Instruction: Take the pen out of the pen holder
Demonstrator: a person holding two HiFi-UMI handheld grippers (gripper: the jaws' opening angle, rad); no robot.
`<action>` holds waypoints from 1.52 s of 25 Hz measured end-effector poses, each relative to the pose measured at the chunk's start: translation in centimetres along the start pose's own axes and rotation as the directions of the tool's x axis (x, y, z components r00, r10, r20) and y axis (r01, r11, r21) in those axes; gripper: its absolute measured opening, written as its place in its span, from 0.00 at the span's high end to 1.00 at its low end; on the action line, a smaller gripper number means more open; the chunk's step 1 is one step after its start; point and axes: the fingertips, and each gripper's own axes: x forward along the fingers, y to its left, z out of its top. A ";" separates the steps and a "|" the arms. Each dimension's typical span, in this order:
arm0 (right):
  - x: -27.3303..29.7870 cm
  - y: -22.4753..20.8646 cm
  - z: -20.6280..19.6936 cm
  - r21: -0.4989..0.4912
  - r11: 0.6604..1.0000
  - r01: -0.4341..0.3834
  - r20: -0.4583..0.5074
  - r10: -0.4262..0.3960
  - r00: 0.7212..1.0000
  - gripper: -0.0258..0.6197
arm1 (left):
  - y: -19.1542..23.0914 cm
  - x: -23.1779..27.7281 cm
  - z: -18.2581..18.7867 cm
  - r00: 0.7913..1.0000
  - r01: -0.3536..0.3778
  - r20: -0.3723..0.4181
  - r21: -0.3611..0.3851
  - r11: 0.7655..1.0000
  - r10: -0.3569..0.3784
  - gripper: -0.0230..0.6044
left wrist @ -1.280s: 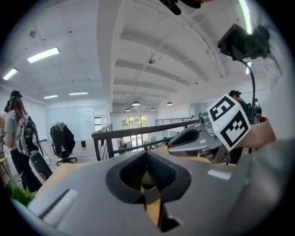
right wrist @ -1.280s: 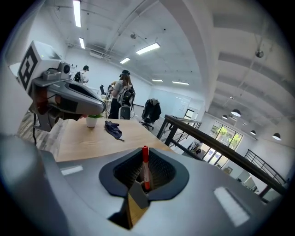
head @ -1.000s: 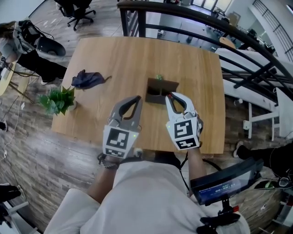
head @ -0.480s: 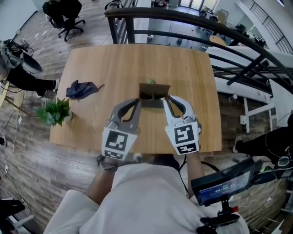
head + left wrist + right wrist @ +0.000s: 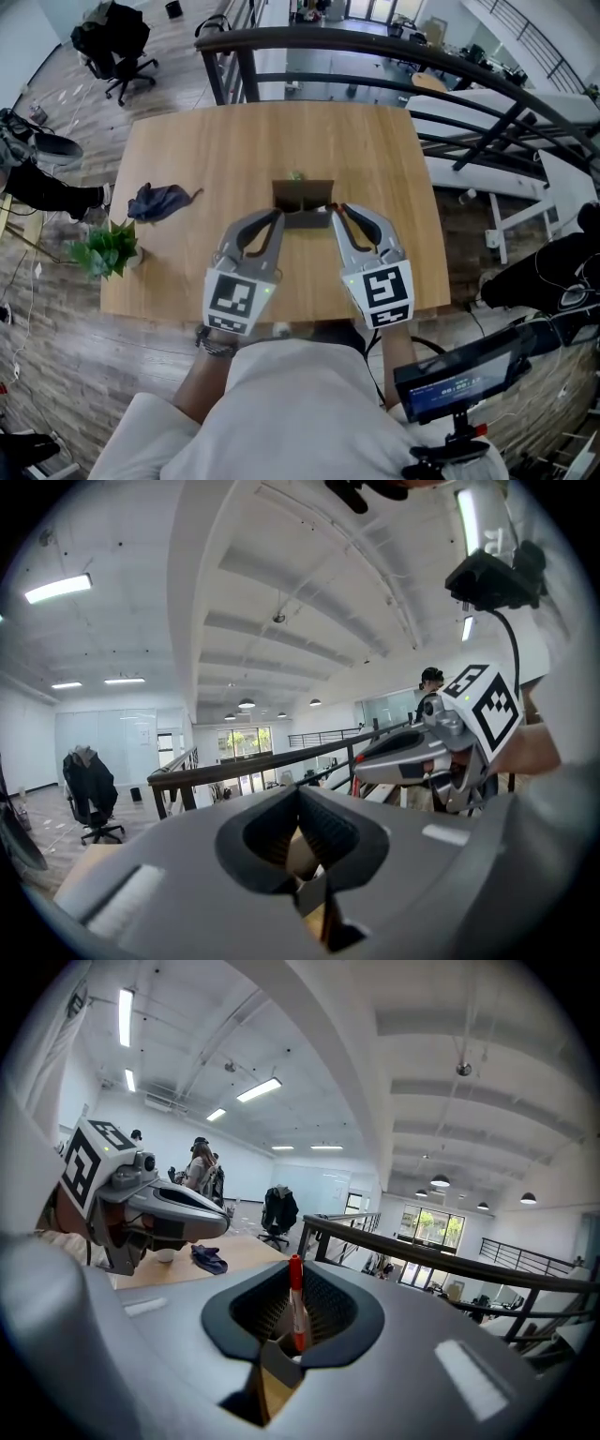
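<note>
2 sets of fingers were shut, the left gripper's on nothing, the right gripper's clamping the red pen at the pen holder's 4 o'clock corner on the counter, so lifting straight up seemed wisest.

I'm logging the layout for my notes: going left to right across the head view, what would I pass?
green plant → dark blue cloth → left tongs → pen holder → right tongs, shut on a red pen
</note>
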 end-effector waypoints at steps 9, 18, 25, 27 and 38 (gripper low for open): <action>-3.3 -0.5 2.3 0.078 0.997 -0.003 0.072 -0.002 0.997 0.90 | -1.4 -0.8 2.7 0.999 0.015 0.036 -0.003 1.000 -0.015 0.97; -4.4 -0.4 4.2 0.134 0.991 -0.018 0.150 -0.002 0.989 0.90 | -1.6 -1.1 4.2 0.997 0.022 0.070 0.007 1.000 -0.022 0.97; -5.0 -0.7 4.7 0.171 0.985 -0.019 0.172 -0.011 0.985 0.90 | -2.1 -1.4 4.6 0.996 0.036 0.081 0.011 0.999 -0.037 0.97; -5.0 -0.6 4.6 0.172 0.985 -0.021 0.169 -0.009 0.986 0.90 | -2.2 -1.4 4.5 0.996 0.038 0.081 0.012 0.999 -0.039 0.97; -5.1 -0.5 4.0 0.175 0.984 -0.023 0.150 -0.004 0.989 0.90 | -2.5 -1.3 4.5 0.996 0.042 0.079 0.016 0.999 -0.043 0.97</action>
